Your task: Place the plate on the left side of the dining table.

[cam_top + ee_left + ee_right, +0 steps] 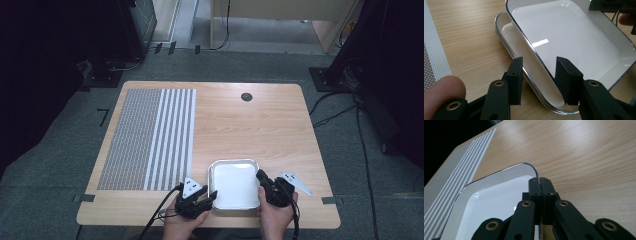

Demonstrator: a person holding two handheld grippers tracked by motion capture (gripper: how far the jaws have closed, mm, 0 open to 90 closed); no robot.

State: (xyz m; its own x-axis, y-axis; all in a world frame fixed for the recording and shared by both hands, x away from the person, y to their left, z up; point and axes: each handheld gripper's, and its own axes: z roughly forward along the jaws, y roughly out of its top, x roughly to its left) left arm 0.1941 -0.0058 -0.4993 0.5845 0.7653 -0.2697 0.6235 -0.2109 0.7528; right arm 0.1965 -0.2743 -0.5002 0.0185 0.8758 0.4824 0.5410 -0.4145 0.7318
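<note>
You are seeing the upper tray covering most of the lower tray under it, and the frame is cutting off the upper tray's far corner. Your right gripper is hiding the tray rim it is clamping; whether a second tray is lying beneath there is unclear.

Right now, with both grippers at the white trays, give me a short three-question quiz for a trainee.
1. True or false: the right gripper is shut on the rim of the upper tray.
2. What lies between the left gripper's jaws? A) a cable B) the rims of the upper tray and the lower tray C) nothing
3. In the high view, on which side of the table does the striped mat lie?
Key: 1 true; 2 B; 3 the left.
</note>
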